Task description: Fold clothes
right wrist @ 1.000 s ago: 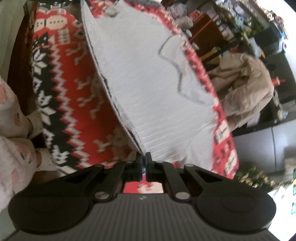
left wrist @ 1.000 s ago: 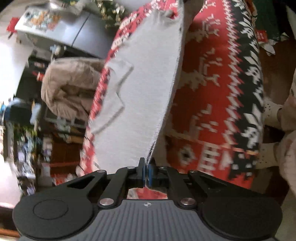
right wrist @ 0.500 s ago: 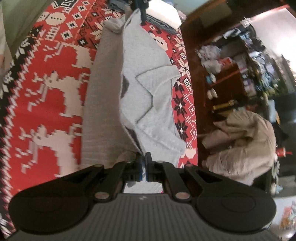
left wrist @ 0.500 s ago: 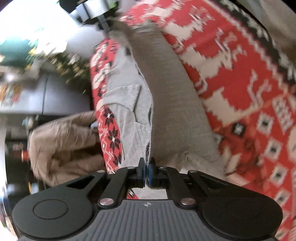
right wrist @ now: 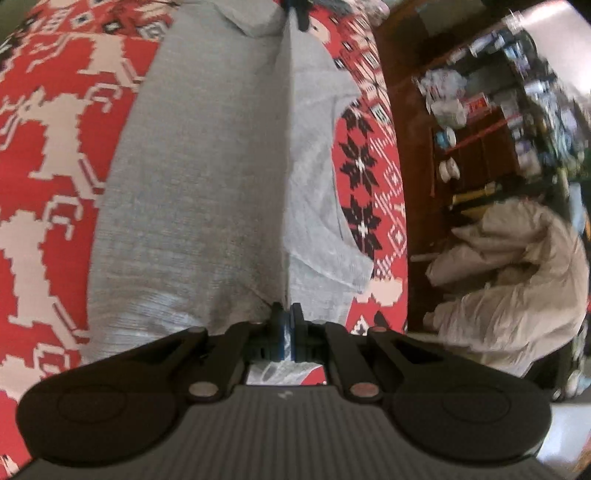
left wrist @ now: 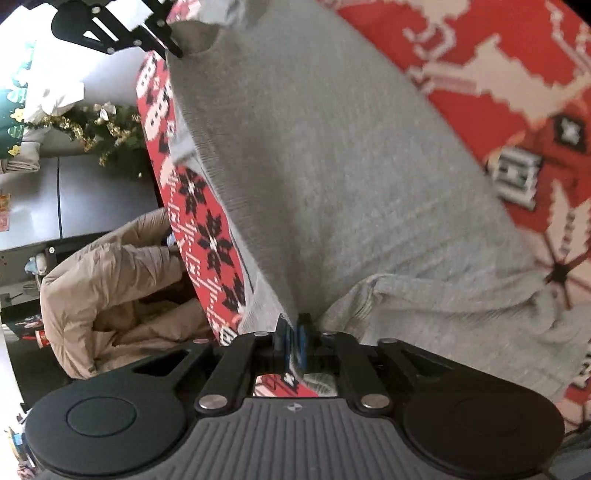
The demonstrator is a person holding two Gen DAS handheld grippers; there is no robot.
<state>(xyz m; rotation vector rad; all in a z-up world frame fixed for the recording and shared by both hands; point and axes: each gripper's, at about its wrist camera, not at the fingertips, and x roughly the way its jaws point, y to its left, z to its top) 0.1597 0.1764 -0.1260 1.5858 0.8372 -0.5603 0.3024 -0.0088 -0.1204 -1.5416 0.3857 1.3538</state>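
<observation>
Left wrist view, nearest first: left gripper (left wrist: pixel 293 341) low in the middle, blue pads (left wrist: pixel 302 343) a narrow slit apart and opening, with a fold of the grey garment (left wrist: pixel 332 177) between them, pads seemingly no longer pressing hard on it. Just beyond, grey knit bunched into a soft roll by the fingertips, then stretched as a broad smooth band up and away across the red patterned cover (left wrist: pixel 517 92). Lies folded over on itself, one long edge running close to the cover's left edge, where black snowflake motifs show. At the far end of the band, top left, right gripper (left wrist: pixel 173 50) reaching down onto the far corner of the garment. Past the cover's edge, a beige padded coat (left wrist: pixel 107 295) heaped lower down, well apart from the garment.

Right wrist view, nearest first: right gripper (right wrist: pixel 286 332) with blue pads pressed together, pinching the garment's (right wrist: pixel 207 177) near edge. Grey cloth taut from the pads straight ahead, a sharp crease along the middle, a lighter thinner layer (right wrist: pixel 317 184) lying flat to the right of it, near the cover's (right wrist: pixel 48 147) right edge. White reindeer figures on the red to the left. Far end of the crease at the top, under the left gripper (right wrist: pixel 297 14); jaw spread not readable there.
</observation>
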